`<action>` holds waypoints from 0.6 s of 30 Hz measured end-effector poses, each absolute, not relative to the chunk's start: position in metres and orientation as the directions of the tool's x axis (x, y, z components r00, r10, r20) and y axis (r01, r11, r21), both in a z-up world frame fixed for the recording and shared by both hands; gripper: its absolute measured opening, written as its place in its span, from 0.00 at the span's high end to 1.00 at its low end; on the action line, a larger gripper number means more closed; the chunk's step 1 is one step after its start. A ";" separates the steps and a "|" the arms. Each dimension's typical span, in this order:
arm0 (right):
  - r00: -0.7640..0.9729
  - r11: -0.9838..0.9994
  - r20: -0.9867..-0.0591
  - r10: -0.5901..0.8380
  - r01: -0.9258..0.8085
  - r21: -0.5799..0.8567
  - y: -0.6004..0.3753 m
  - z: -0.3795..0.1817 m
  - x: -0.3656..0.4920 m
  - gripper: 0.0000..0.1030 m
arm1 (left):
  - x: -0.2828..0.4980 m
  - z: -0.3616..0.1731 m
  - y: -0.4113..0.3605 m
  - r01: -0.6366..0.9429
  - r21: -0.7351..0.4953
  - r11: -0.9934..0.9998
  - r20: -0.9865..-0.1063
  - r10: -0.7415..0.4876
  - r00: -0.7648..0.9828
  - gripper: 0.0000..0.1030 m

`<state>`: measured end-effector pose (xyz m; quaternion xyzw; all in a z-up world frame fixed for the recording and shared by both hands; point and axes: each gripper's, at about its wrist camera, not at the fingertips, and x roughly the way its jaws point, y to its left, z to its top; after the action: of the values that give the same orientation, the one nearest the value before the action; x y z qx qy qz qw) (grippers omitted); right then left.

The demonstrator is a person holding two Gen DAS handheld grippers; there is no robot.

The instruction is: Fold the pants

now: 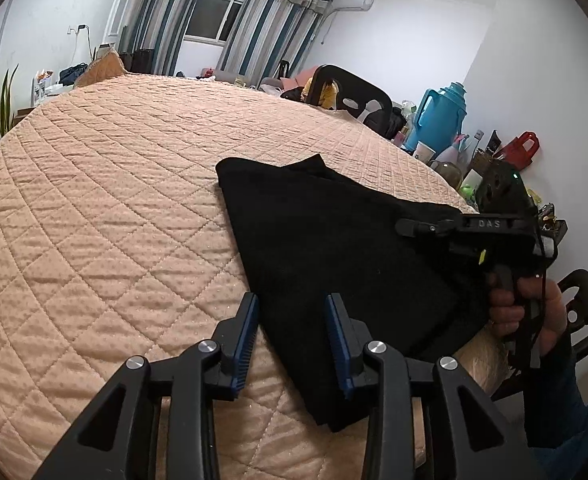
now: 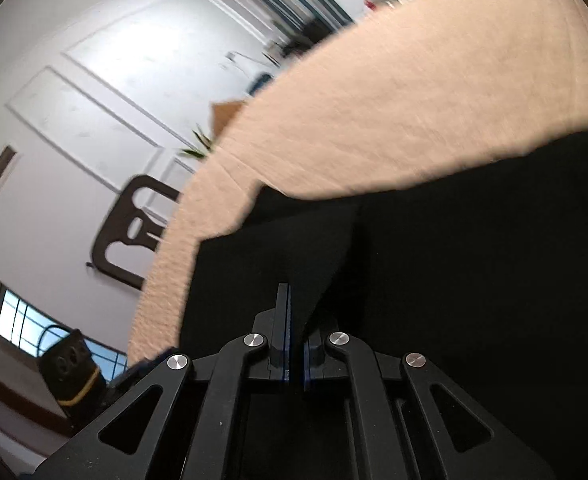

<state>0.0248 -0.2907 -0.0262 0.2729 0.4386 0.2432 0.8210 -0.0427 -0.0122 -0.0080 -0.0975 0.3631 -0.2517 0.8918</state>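
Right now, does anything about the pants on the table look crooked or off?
Yes. The black pants lie askew on the quilted cover, and their right side hangs over the table edge. At the far end, one corner of the top layer pokes past the layer below. The right gripper is clamped on the cloth; the left gripper is open.

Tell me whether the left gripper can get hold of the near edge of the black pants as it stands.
Probably yes. The left gripper is open, its fingers straddling the near edge of the pants, nothing between. The right gripper grips farther along.
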 end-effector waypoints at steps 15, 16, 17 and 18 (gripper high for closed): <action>0.483 0.766 -0.613 0.626 -0.235 0.598 -0.295 -0.019 -0.021 0.93 | -0.048 -0.006 -0.015 0.381 -0.317 0.868 -0.615 -0.494 0.615 0.64; 0.488 0.772 -0.614 0.620 -0.243 0.587 -0.293 -0.018 -0.023 0.94 | -0.048 -0.007 -0.015 0.381 -0.320 0.867 -0.616 -0.496 0.612 0.64; 0.484 0.770 -0.613 0.624 -0.251 0.586 -0.292 -0.017 -0.026 0.96 | -0.049 -0.007 -0.014 0.384 -0.321 0.866 -0.613 -0.498 0.613 0.64; 0.487 0.772 -0.612 0.623 -0.257 0.582 -0.292 -0.016 -0.030 0.97 | -0.050 -0.006 -0.014 0.386 -0.317 0.866 -0.616 -0.498 0.611 0.64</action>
<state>-0.0296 -0.2916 -0.0157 0.2118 0.4327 0.2633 0.8359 -0.0501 -0.0141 -0.0065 -0.0766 0.3653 -0.2471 0.8942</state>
